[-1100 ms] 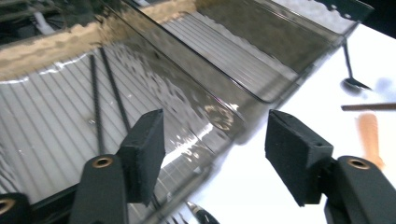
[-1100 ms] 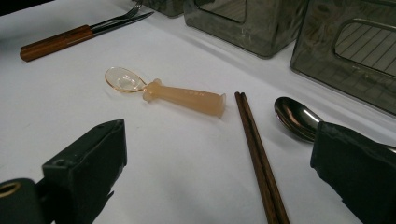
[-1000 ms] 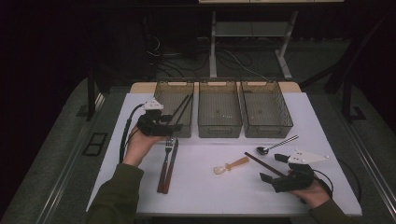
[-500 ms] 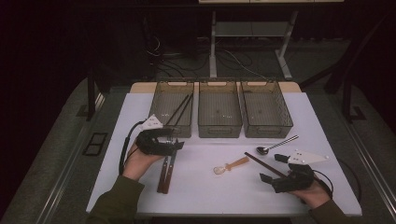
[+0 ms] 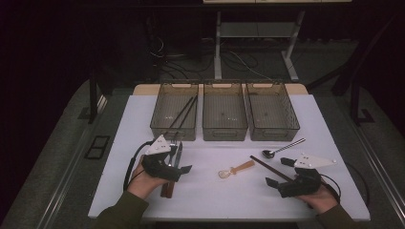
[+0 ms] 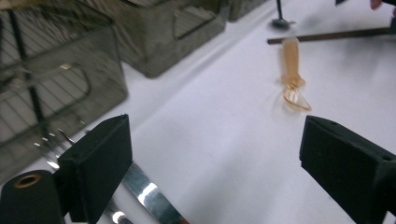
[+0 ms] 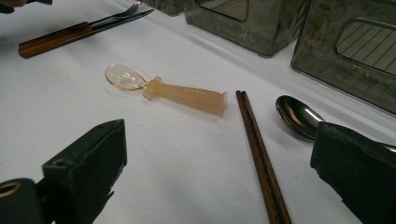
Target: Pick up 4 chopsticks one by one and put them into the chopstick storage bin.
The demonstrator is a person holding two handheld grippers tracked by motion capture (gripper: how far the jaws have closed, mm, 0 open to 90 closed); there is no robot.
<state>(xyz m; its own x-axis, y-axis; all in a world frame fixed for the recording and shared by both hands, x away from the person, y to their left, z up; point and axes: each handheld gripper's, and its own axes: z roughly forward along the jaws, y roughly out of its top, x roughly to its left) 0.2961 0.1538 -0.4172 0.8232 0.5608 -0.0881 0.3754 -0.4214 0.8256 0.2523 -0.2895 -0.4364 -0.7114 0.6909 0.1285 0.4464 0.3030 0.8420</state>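
Observation:
My left gripper (image 5: 178, 161) hovers low over a fork and knife (image 5: 168, 183) with wooden handles at the table's left. Its jaws have just been opening and stand wide, with only white table between them (image 6: 219, 172). The knife blade (image 6: 149, 197) lies beside the left jaw. My right gripper (image 5: 279, 171) rests open at the near right, empty (image 7: 219, 177). Ahead of it lie an amber plastic spoon (image 7: 182, 93), a pair of dark chopsticks (image 7: 261, 158) and a metal spoon (image 7: 296, 116). In the high view the amber spoon (image 5: 236, 169) lies between the two grippers.
Three wire-lined bins stand in a row at the back of the white table (image 5: 143, 114). The left bin (image 5: 157, 119) holds dark chopsticks (image 5: 184, 112). The middle bin (image 5: 224, 131) and right bin (image 5: 274, 133) show nothing large inside. A cable trails from each gripper.
My left gripper has come back from the left bin toward the near edge and sunk over the fork and knife, its jaws wider apart. The right gripper has stayed put.

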